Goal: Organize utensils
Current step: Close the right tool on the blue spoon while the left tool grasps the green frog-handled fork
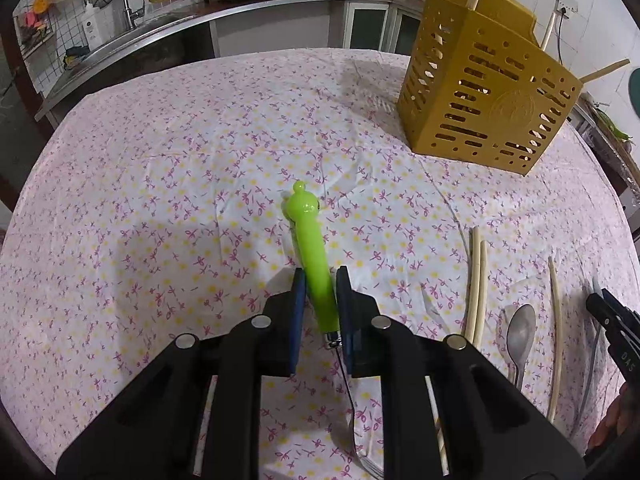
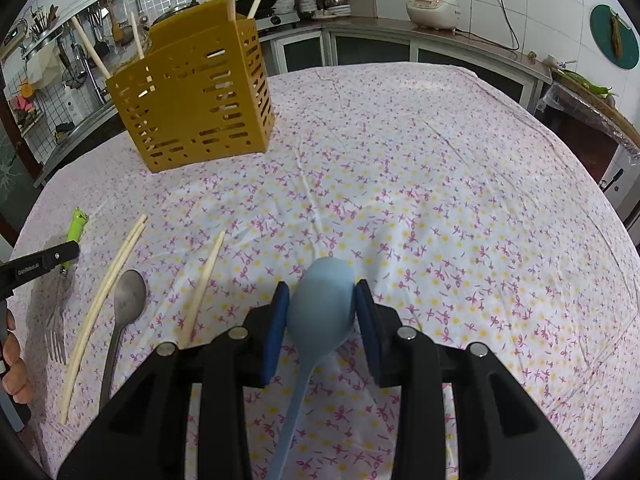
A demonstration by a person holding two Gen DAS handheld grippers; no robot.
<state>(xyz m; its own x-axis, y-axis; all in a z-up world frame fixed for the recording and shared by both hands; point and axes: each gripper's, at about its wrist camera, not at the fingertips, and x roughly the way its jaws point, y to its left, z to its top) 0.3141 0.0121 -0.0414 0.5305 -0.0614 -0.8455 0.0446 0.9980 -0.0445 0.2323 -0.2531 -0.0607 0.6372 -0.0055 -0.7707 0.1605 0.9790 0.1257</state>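
My left gripper (image 1: 321, 280) is shut on the green handle of a fork (image 1: 311, 256); its metal tines (image 1: 368, 466) point back under the gripper, low over the cloth. My right gripper (image 2: 322, 294) is shut on the bowl of a light blue spoon (image 2: 322, 304), whose handle runs back beneath it. The yellow slotted utensil holder (image 1: 486, 98) stands at the far right of the left wrist view and holds several chopsticks; it also shows in the right wrist view (image 2: 192, 96) at the far left. The green-handled fork (image 2: 74, 228) shows there too.
On the flowered tablecloth (image 2: 420, 200) lie a metal spoon (image 2: 126, 304), a pair of chopsticks (image 2: 104, 304) and a single chopstick (image 2: 202, 288). The same spoon (image 1: 520, 336) and chopsticks (image 1: 478, 284) lie right of my left gripper. Kitchen counters surround the table.
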